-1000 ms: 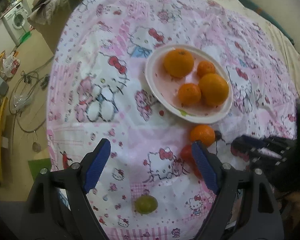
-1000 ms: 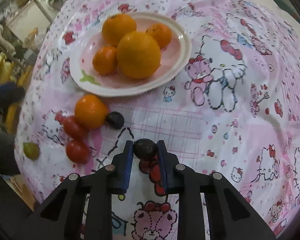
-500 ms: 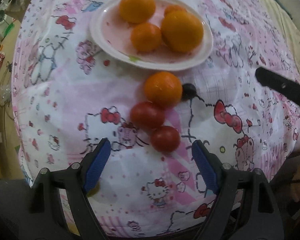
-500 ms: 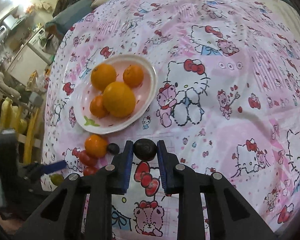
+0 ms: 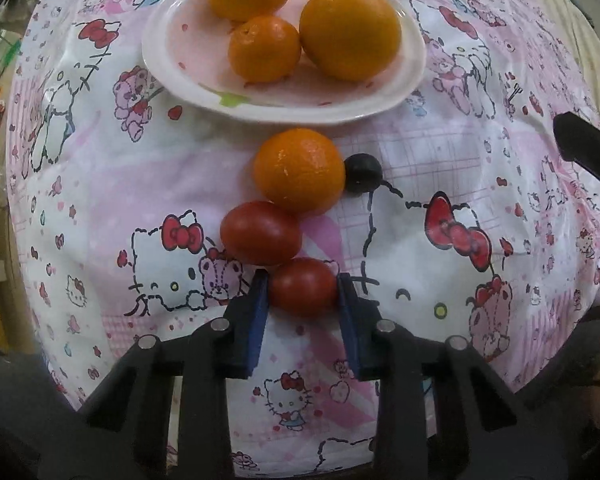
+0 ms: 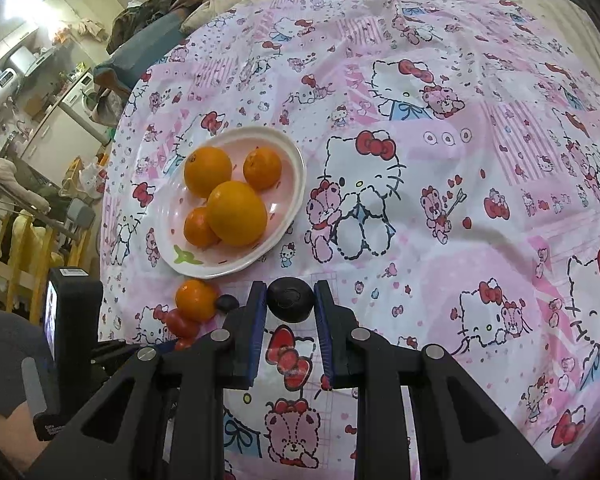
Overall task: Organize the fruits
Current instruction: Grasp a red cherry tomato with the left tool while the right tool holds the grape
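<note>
My left gripper (image 5: 302, 288) is shut on a red tomato (image 5: 303, 286) that lies on the cloth. A second red tomato (image 5: 261, 233) touches it, with a loose orange (image 5: 299, 171) and a dark grape (image 5: 363, 173) just beyond. A white plate (image 5: 180, 68) behind them holds several oranges (image 5: 350, 32). My right gripper (image 6: 290, 300) is shut on a dark grape (image 6: 290, 299) and holds it above the cloth. In the right wrist view the plate (image 6: 290, 152), the loose orange (image 6: 196, 299) and the tomatoes (image 6: 182, 322) lie at the left.
A pink cartoon-print cloth (image 6: 440, 208) covers the surface and drops off at its left edge (image 6: 108, 208). The left gripper's body (image 6: 70, 320) stands at the lower left. The right gripper's tip (image 5: 584, 148) pokes in at the right of the left wrist view.
My left gripper has moved forward and closed on the nearer tomato. My right gripper has lifted higher and back with the dark grape still held.
</note>
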Available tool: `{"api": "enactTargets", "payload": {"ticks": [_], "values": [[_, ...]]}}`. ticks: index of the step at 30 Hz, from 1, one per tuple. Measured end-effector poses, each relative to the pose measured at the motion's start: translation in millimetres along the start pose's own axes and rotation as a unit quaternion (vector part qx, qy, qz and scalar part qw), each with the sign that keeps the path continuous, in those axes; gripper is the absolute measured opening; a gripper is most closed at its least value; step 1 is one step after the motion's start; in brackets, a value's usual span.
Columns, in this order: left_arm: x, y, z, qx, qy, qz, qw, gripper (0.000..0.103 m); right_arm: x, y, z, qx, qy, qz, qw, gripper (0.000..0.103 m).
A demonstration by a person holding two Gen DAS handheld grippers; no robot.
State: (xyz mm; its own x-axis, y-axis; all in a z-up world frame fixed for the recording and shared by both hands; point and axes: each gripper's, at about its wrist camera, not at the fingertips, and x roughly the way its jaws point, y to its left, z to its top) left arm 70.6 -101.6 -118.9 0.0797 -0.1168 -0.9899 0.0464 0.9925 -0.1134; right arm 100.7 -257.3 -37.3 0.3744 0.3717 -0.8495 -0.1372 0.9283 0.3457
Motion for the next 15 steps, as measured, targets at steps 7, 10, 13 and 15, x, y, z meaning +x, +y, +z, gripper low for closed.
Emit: {"api": "enactTargets", "payload": {"ticks": [7,10,13,15], "values": [[-7.7,7.9,-5.6,0.006,-0.001,-0.005,1.0000,0.029,1.8,3.8,-0.2,-0.004,0.002,0.001,1.000,0.025],[-14.7,12.0,-9.6,0.007,-0.008,-0.006,0.9999,0.029,2.2,4.6,-0.4,-0.005,0.002,0.001,1.000,0.025],[-22.4,17.5,-11.9,0.005,-0.018,-0.006,0.9998,0.029,2.4,5.7,-0.5,-0.006,0.002,0.001,1.000,0.025],[-28.8,20.3,-11.8,0.004,-0.028,-0.005,0.9996,0.029,2.5,5.6,-0.6,-0.006,0.002,0.002,1.000,0.025]]}}
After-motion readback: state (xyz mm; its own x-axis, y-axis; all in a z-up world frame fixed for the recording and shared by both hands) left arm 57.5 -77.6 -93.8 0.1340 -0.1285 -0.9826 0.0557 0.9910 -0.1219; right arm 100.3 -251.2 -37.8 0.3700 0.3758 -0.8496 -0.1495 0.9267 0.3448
